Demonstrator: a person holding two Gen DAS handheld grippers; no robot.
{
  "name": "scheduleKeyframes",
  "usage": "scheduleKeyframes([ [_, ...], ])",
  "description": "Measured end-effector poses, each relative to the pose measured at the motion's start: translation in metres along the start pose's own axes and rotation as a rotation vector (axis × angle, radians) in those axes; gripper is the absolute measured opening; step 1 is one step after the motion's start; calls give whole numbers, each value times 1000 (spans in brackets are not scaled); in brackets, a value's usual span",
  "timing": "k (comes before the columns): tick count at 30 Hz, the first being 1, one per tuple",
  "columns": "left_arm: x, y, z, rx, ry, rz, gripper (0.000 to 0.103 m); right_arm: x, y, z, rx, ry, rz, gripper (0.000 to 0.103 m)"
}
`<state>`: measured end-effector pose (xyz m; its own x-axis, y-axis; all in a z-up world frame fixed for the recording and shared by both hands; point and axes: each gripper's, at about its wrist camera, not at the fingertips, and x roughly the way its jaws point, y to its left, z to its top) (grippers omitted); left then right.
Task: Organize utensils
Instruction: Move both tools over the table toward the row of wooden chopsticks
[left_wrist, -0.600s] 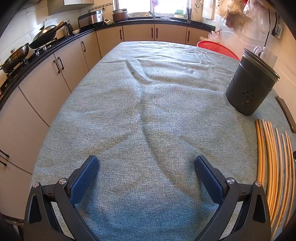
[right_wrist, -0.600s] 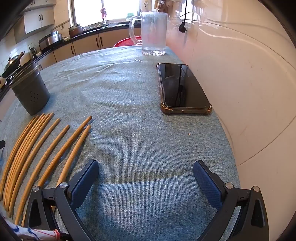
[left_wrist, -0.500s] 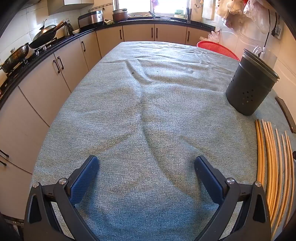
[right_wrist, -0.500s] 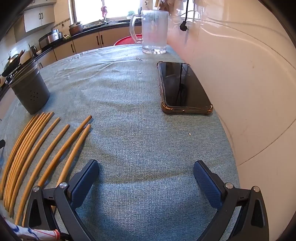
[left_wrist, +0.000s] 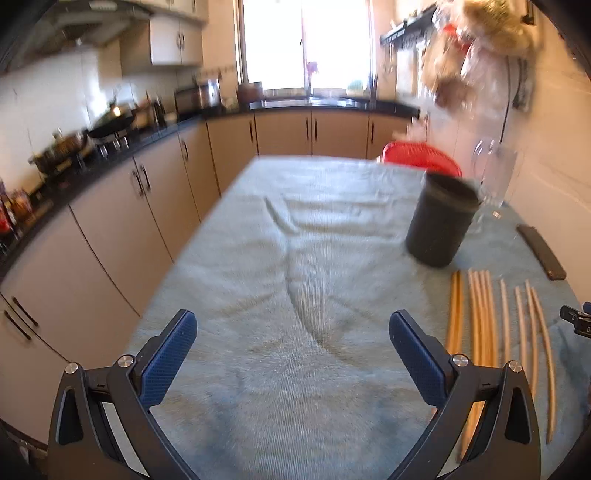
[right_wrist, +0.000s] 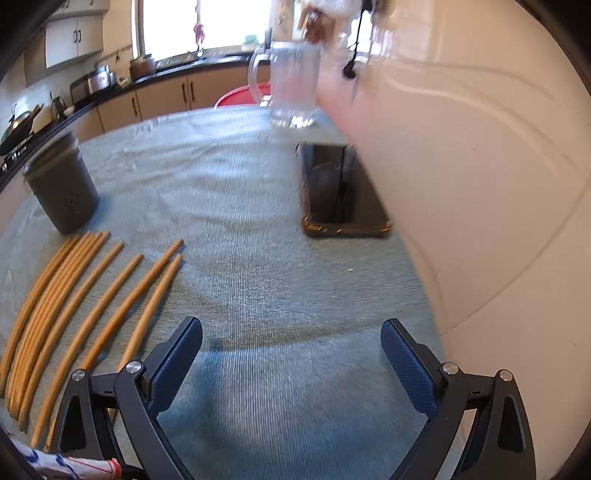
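Right wrist view is showing every chopstick (right_wrist: 110, 295) still lying beside the holder (right_wrist: 62, 188); both grippers' fingers are standing apart, empty.

We see our left claw (left_wrist: 291, 354) as two black angular arms, each with a triangular cut-out near its base. A pair of round silver screws sits on each arm. The fingers (left_wrist: 168, 360) carry dark blue pads with a fine dotted texture. Our right claw (right_wrist: 291, 363) has the same build. At its lower left corner shows a white sleeve (right_wrist: 62, 466) with blue and red marks.
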<state>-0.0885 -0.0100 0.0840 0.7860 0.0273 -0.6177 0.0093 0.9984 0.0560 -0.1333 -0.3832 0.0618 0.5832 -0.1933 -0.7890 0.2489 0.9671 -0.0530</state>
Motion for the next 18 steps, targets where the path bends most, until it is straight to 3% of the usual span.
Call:
scheduleKeyframes([
  [9, -73, -15, -6, 18, -151, 36, 103, -76, 11, -12, 44, -189, -82, 99],
  [12, -86, -23, -9, 40, -161, 35, 103, -97, 17, -16, 63, -260, -132, 99],
  [18, -101, -31, -14, 68, -165, 14, 103, -114, 22, -18, 84, -299, -172, 99],
])
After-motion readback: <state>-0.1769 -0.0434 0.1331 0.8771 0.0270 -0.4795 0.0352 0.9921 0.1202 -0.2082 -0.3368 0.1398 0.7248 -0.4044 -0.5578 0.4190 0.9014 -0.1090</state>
